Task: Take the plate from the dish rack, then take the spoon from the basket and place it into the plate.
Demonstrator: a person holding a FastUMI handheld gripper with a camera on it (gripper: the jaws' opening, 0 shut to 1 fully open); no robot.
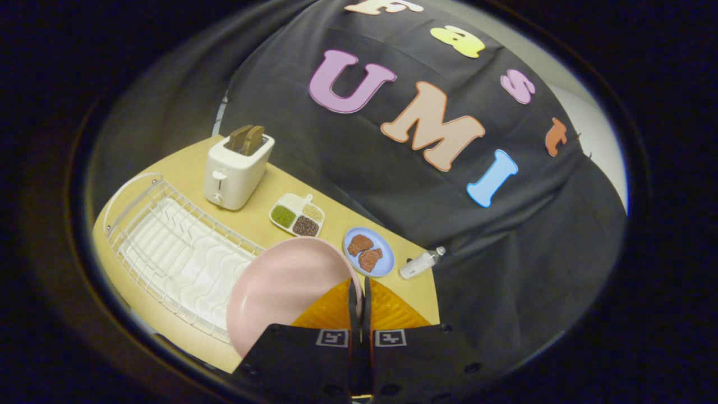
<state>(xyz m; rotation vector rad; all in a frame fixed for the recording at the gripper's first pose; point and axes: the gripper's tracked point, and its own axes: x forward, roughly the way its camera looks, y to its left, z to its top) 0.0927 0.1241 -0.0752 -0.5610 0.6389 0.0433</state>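
Observation:
My gripper (359, 289) is shut on the rim of a pink plate (283, 289), which hangs tilted in the air above the table. The plate's rim runs between the two black fingers (353, 303). The white wire dish rack (179, 252) lies to the left and below the plate, with its slots bare. An orange basket (387, 311) sits just under and beyond the fingers, partly hidden by the plate and the gripper body. I cannot make out the spoon in it.
A white toaster (235, 168) with toast stands behind the rack. A divided dish of grains (297, 216), a blue plate with brown food (368, 252) and a small bottle (420, 262) lie along the wooden table's (252, 224) far side, against the black cloth wall.

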